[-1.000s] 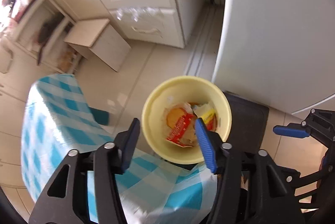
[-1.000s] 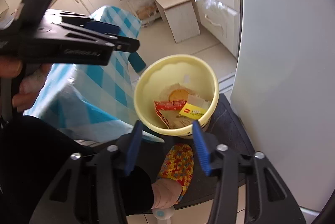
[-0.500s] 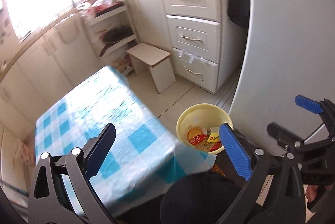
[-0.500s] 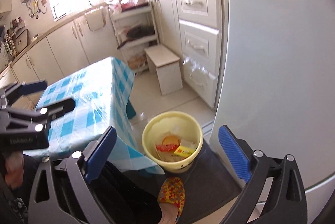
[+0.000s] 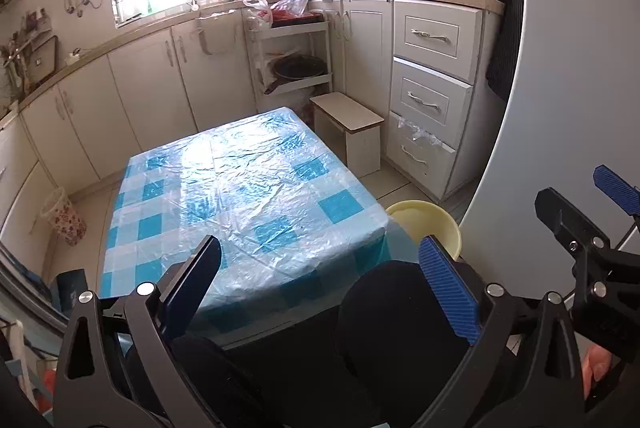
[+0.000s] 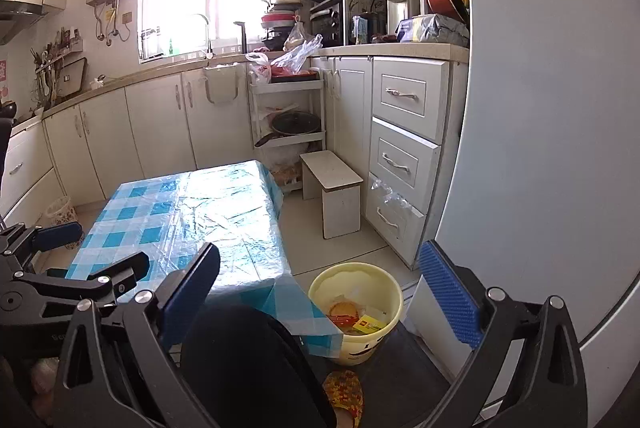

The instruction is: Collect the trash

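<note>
Both grippers have pulled way back and up from the yellow bin (image 6: 356, 312) since a second ago, so now you get the whole kitchen instead of a close-up of the trash. Left gripper (image 5: 320, 284) and right gripper (image 6: 320, 292) are both spread wide with nothing between the blue pads. Bin sits on the floor between the checkered table (image 5: 240, 196) corner and the white fridge (image 6: 540, 148), with wrappers (image 6: 352, 320) inside; a small stool (image 6: 332, 188) stands farther back.

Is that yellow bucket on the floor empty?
No, the right wrist view shows the yellow bucket holding trash: red and yellow wrappers and a round orange piece lie at its bottom.
</note>
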A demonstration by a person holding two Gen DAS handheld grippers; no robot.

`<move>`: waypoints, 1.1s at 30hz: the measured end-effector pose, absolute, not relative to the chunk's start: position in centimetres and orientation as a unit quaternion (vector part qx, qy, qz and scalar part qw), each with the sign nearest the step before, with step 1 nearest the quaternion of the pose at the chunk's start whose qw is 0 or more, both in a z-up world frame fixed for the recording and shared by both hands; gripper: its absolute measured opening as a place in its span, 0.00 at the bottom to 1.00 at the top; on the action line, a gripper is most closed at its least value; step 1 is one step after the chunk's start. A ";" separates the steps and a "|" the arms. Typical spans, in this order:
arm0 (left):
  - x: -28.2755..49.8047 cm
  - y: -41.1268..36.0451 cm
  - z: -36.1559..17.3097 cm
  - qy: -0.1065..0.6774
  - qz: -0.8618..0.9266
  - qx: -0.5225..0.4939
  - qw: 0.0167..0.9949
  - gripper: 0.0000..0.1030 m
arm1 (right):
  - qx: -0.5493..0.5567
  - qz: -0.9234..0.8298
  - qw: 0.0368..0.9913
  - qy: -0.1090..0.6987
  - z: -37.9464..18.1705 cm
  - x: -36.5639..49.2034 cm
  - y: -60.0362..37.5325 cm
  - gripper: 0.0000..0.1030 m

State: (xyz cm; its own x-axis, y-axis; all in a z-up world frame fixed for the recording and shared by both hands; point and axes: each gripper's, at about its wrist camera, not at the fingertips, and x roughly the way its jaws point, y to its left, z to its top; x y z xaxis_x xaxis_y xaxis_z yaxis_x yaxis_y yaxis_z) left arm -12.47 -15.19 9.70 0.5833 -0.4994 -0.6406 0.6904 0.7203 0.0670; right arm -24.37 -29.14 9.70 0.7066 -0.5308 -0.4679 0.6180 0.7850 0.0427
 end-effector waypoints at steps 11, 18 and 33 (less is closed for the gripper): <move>-12.7 -12.2 9.1 0.324 -0.306 0.136 0.885 0.93 | 0.098 -0.305 0.922 0.220 9.7 -23.9 -27.4 0.93; -14.0 -11.9 9.7 0.310 -0.302 0.144 0.890 0.93 | 0.105 -0.307 0.922 0.210 10.0 -24.7 -27.0 0.93; -15.3 -11.3 11.0 0.290 -0.293 0.141 0.900 0.93 | 0.107 -0.308 0.925 0.197 10.2 -25.5 -26.5 0.93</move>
State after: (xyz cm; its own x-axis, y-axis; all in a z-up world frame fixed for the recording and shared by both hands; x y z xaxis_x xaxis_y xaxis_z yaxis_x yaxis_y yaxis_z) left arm -15.30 -11.33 11.04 0.6590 -0.4465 -0.6053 0.6098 0.7882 0.0825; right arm -25.45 -26.49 10.17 0.7329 -0.5267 -0.4307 0.6108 0.7881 0.0757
